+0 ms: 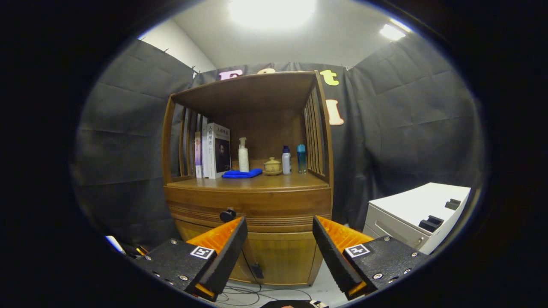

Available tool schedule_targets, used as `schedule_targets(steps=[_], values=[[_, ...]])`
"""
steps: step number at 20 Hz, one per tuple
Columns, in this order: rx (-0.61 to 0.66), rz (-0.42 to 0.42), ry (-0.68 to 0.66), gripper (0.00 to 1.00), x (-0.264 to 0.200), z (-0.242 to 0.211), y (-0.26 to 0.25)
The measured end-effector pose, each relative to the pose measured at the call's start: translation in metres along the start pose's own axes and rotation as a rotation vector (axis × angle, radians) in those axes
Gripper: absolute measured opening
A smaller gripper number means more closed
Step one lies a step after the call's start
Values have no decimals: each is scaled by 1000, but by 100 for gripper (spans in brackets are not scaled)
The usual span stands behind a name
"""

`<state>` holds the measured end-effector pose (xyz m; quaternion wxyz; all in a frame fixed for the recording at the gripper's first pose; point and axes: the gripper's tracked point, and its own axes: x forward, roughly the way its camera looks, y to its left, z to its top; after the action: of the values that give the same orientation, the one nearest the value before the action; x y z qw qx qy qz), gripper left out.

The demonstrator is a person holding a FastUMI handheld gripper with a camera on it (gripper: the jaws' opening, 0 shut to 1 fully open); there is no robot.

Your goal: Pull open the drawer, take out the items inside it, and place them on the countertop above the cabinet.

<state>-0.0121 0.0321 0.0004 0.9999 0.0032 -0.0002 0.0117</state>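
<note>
Gripper view: hand-held gripper spread, grasping nothing, before closed drawer; bottles line countertop.

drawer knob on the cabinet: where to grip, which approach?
Grip the small dark round knob on the drawer front, closing across its sides. Come straight at it from the front: it sticks out toward the camera and is the only handhold on that face. The gripper is open, and the knob sits just above its left finger, so shift left first.
</note>
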Motion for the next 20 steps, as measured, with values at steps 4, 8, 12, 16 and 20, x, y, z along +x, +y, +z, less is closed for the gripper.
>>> schedule_targets(steps=[4, 8, 12, 16, 20], values=[[14, 50, -6, 95, 19, 9, 26], [0, 84, -12, 95, 49, 6, 53], [16, 89, 12, 95, 76, -2, 72], [46, 103, 39, 95, 103, -14, 91], [64, 117, 80, 95, 125, -31, 107]])
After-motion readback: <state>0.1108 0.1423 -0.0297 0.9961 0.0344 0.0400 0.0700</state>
